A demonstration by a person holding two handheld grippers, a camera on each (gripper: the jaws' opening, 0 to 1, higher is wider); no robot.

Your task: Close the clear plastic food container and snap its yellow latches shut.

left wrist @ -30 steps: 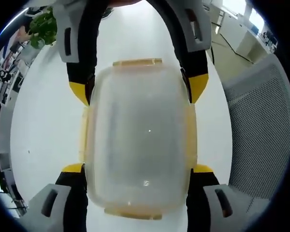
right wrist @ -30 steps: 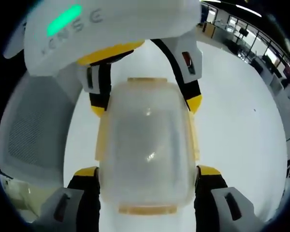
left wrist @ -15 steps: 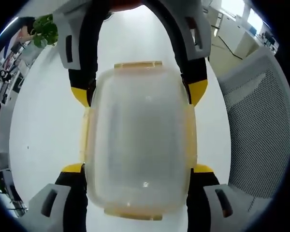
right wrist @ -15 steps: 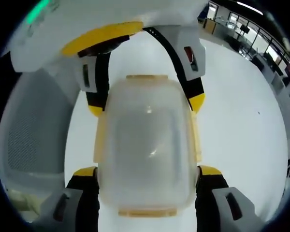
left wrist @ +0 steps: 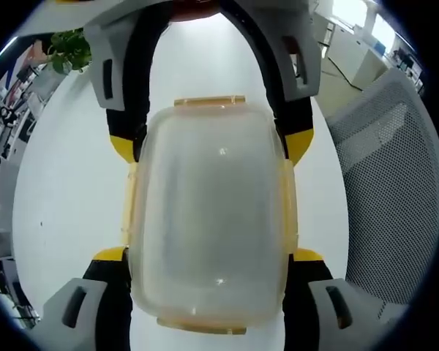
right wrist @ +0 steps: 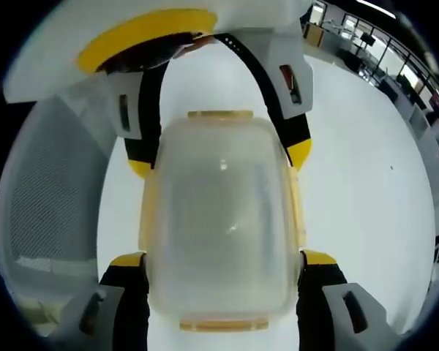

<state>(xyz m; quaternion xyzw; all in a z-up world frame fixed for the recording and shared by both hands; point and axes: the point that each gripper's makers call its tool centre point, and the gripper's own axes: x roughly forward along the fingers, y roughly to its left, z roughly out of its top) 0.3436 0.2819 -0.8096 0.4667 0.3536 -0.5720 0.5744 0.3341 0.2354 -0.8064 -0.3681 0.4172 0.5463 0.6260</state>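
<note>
Clear rectangular plastic food container (left wrist: pixel 208 219) with yellow latches (left wrist: pixel 209 102) flat on white table (left wrist: pixel 66 212), lid down, clamped between left gripper (left wrist: pixel 208 256) and right gripper (right wrist: pixel 219 256). Next, probably: release, press any unlatched latch.

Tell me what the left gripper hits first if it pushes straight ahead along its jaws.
Most likely the other gripper. The left gripper already has the clear container between its jaws, and the right gripper straddles the container's far end from the opposite side, directly in that line. Depth between them is hard to judge.
</note>
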